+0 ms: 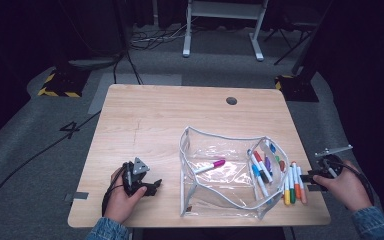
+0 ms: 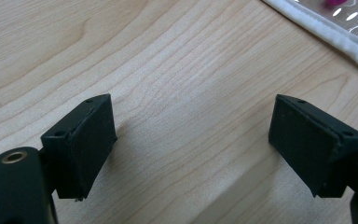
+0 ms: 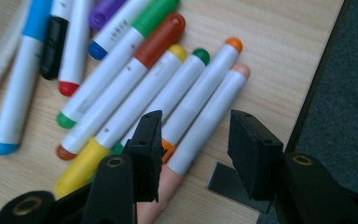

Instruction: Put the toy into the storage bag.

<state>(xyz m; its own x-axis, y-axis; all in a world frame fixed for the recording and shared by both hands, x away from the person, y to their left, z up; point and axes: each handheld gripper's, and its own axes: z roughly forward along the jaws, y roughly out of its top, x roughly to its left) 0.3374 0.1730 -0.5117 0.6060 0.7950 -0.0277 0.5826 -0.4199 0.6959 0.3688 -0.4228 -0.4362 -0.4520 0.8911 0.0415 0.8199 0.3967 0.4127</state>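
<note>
Right gripper view: the right tongs (image 3: 193, 149) straddle the peach-capped white marker (image 3: 205, 123) at lower centre, apart, not yet clamped.
The step looks like picking a marker for the clear plastic zip pouch (image 1: 220, 172) mid-frame in the high view; next, squeeze and lift. The left tongs (image 2: 191, 144) rest apart over the bare wooden counter (image 2: 168, 56).

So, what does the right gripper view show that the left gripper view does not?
Right gripper view: the right gripper open, with its jaws on either side of a peach-capped white marker, and a row of coloured-cap white markers beside that one. Left gripper view: the left gripper open over bare wood, and the white-edged clear plastic pouch at the top corner. Both: the light wooden table.
</note>
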